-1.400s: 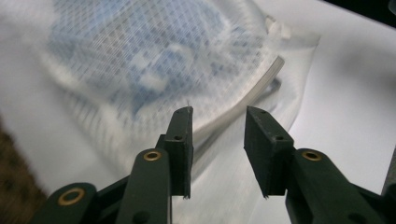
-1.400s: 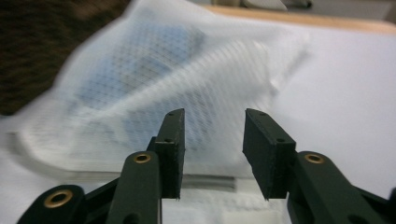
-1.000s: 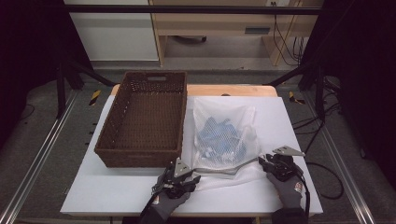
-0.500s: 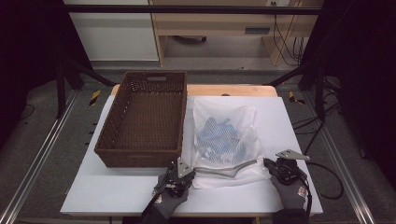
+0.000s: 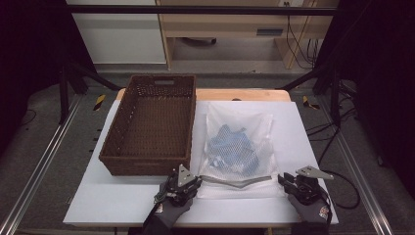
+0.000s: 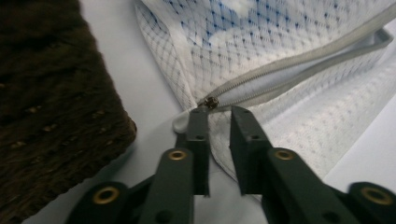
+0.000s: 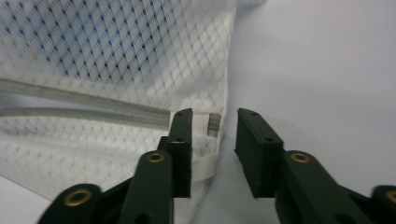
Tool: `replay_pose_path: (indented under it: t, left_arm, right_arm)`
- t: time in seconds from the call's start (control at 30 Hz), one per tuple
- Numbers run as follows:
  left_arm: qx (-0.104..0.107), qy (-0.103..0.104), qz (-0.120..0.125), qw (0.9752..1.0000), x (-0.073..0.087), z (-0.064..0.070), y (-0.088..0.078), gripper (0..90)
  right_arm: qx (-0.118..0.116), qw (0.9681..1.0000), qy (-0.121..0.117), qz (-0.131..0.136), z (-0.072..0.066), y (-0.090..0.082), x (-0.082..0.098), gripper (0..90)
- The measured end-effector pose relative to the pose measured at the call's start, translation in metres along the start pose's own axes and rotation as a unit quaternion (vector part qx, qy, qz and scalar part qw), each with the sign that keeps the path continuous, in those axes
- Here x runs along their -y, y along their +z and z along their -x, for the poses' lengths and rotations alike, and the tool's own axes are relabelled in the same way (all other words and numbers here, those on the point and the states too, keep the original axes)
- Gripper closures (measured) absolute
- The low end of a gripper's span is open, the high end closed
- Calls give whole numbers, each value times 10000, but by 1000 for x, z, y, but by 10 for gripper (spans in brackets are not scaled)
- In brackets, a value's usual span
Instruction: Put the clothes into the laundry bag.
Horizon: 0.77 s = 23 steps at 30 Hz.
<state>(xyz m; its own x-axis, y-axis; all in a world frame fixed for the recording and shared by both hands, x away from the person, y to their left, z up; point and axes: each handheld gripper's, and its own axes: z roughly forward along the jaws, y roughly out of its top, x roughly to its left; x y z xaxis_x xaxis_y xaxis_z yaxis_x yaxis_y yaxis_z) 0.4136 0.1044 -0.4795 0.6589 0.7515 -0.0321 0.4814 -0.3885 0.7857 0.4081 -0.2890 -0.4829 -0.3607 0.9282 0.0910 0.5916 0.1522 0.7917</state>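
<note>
Gripper (image 6: 218,114) parted at mesh bag's (image 6: 299,60) zipper slider (image 6: 211,101), beside basket (image 6: 51,116).

The high view looks forward and down from above the near edge of the worktop (image 5: 122,205), taking in its whole surface. The left gripper view and the right gripper view each sit very close above the worktop, looking along their own jaws. All three share the mesh bag's (image 5: 238,147) near zipper edge (image 6: 289,65) (image 7: 84,107).

On the bench (image 5: 122,205), a basket (image 5: 151,125) sits at the left with a mesh bag (image 5: 237,147) just beside it on the right. The left tool (image 5: 188,182) lies at the bag's near left corner, the right tool (image 5: 288,182) near its near right corner.
</note>
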Motion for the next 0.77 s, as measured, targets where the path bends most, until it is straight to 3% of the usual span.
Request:
replay_pose_path:
  t: [0.23, 0.33, 0.47, 0.77]
  left_arm:
    - [219, -38, 374, 9991, 2, -6, -20, 544]
    - [262, -27, 450, 9986, 4, -9, -27, 467]
    - [365, -45, 433, 9984, 9, -15, -32, 380]
    - [192, -166, 442, 9987, 16, -31, -42, 323]
  right_arm:
    - [135, 9974, -211, 669, 0, -4, -4, 317]
    - [191, 9965, -261, 769, 0, -5, -6, 251]
    - [221, 9964, -208, 792, 1, -5, -7, 180]
    - [273, 9974, -56, 660, 7, -3, -6, 141]
